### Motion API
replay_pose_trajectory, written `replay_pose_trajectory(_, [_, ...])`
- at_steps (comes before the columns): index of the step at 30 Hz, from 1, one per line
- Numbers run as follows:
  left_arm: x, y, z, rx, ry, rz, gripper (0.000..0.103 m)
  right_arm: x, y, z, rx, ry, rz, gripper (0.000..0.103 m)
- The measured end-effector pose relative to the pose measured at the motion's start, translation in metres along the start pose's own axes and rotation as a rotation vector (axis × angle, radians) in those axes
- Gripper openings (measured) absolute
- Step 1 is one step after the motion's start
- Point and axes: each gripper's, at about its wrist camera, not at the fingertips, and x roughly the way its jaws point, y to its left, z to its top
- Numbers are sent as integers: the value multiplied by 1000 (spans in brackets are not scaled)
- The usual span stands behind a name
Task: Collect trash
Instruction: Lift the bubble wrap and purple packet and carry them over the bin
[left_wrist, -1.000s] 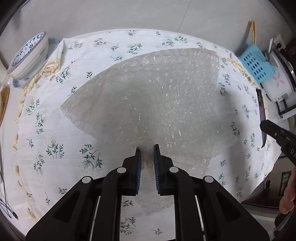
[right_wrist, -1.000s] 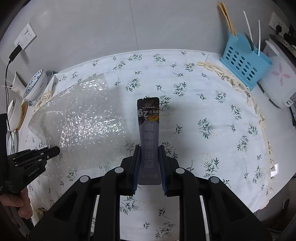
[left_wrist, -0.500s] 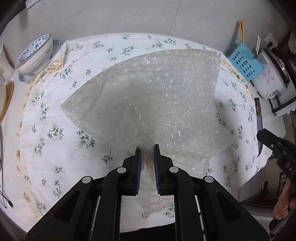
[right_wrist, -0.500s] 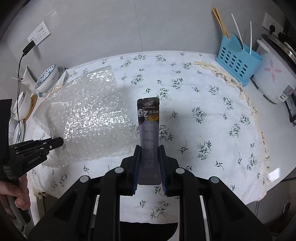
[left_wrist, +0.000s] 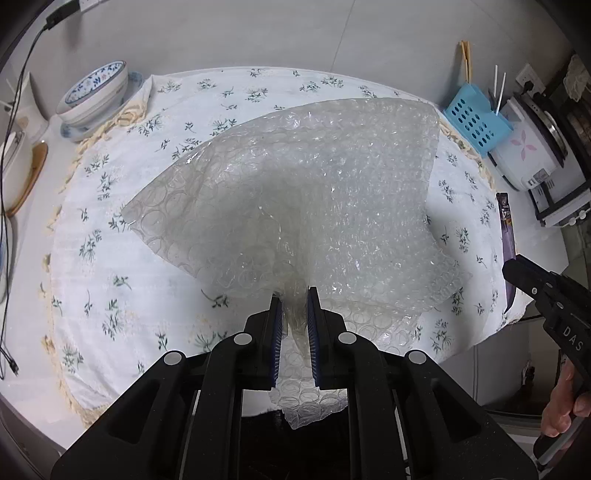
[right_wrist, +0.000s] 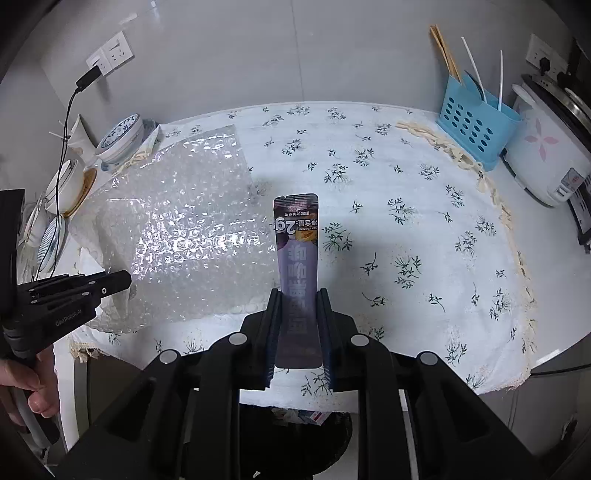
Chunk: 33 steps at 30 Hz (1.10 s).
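My left gripper (left_wrist: 294, 295) is shut on a large clear sheet of bubble wrap (left_wrist: 314, 206) and holds it lifted above the near edge of the flowered tablecloth (left_wrist: 110, 184). The sheet also shows in the right wrist view (right_wrist: 184, 236). My right gripper (right_wrist: 298, 295) is shut on a long purple snack wrapper (right_wrist: 297, 251), held upright above the table's front edge; the wrapper shows at the right of the left wrist view (left_wrist: 506, 236). A dark trash bin (right_wrist: 295, 417) with some litter in it lies below, mostly hidden by the right gripper.
Blue-patterned bowls (left_wrist: 94, 92) stand at the back left. A blue utensil basket (right_wrist: 476, 129) and a white rice cooker (right_wrist: 546, 158) stand at the back right. A wall socket with a black cable (right_wrist: 88, 79) is on the left wall.
Both grippers have pulled back and up from the table with their loads. The table's front edge and the bin below have come into view.
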Motion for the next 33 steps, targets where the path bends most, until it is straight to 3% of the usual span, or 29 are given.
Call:
replay_pose_trajectory(18, [-38,-31,-87,-26,-25,-28,12,-36,-10,-70,-28,-20,34,18])
replay_pose_trajectory(33, [-28,-48,-178,-49,24,-18,12,-44,-23,-144,-51,3,44,18])
